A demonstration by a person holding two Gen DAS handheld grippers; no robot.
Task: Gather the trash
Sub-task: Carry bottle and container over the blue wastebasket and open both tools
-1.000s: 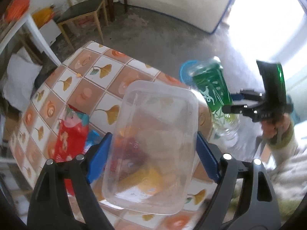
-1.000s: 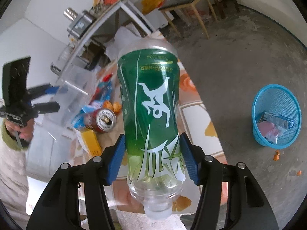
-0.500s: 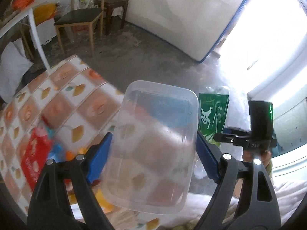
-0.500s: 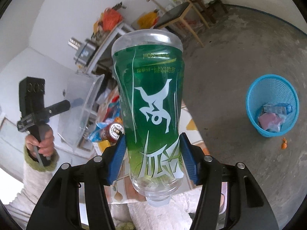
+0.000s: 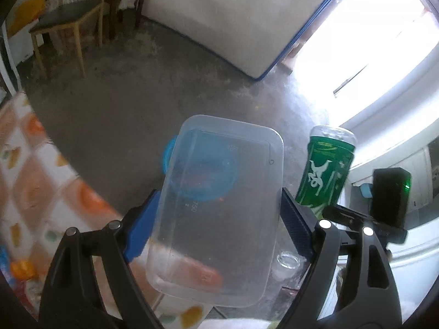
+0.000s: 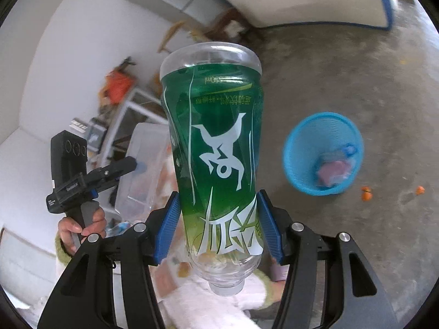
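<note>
My left gripper (image 5: pixel 216 216) is shut on a clear plastic food container (image 5: pixel 219 208) and holds it in the air over the floor. The blue trash basket (image 5: pixel 168 155) shows through and behind the container. My right gripper (image 6: pixel 219 224) is shut on an empty plastic bottle with a green label (image 6: pixel 219 148), held neck down. The same bottle (image 5: pixel 326 172) shows to the right in the left wrist view. The basket (image 6: pixel 299 170) stands on the floor to the right of the bottle and holds some wrappers.
The table with the orange-patterned cloth (image 5: pixel 30 181) lies to the left, with trash at its near edge. A wooden chair (image 5: pixel 63 24) stands at the far wall. Orange scraps (image 6: pixel 366 193) lie on the concrete floor beside the basket.
Both grippers have swung away from the table toward the blue basket, each keeping its hold. The basket now sits right behind the container and closer to the bottle.
</note>
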